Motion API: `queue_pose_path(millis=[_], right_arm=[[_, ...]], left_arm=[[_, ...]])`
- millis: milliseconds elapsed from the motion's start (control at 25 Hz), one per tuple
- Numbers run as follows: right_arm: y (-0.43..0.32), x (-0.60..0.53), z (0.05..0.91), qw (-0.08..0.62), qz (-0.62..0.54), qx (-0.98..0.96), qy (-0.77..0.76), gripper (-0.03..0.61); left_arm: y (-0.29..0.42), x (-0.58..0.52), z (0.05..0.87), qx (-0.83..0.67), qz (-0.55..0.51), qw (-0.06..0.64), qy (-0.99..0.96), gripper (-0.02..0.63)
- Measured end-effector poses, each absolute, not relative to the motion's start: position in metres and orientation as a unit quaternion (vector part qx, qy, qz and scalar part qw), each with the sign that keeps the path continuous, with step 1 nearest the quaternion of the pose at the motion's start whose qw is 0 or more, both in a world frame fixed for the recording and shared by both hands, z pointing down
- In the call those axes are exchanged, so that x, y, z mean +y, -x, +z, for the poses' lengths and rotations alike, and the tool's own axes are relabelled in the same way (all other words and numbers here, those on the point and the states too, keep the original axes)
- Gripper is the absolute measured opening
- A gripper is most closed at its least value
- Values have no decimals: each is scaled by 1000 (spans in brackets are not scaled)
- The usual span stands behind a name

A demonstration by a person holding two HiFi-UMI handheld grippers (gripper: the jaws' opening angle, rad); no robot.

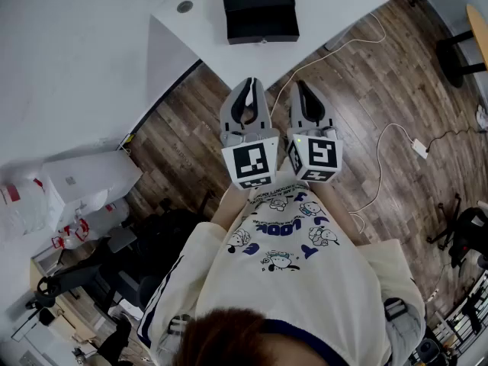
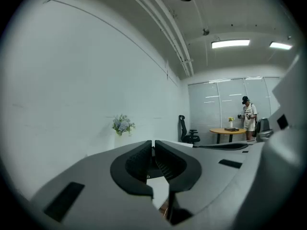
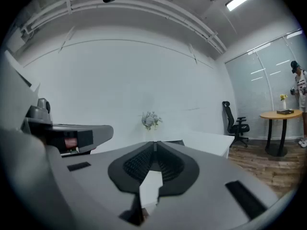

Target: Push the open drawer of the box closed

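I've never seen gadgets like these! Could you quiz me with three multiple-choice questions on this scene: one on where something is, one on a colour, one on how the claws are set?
1. Where is the box?
A. on the white table
B. on the wooden floor
C. held in a claw

2. What colour is the box?
A. white
B. black
C. red

3. How are the left claw and the right claw set?
A. both shut, holding nothing
B. both wide open
C. each clamped on a cable

Answers: 1 A, the head view shows it on the table top. 2 B, it is dark against the white top. 3 A, each gripper view shows the jaws together with nothing between them.
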State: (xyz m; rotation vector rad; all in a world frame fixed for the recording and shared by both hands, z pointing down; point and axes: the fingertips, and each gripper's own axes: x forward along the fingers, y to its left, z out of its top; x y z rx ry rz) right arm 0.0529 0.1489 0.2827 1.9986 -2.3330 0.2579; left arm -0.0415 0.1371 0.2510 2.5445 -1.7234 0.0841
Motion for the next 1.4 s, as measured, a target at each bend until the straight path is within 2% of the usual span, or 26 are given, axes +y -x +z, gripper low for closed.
queue_pose_path(millis=[1400], right_arm=[[-38, 77, 331, 47, 150, -747, -646, 41]], left_arm=[[53, 68, 293, -556, 68, 64, -826, 31]])
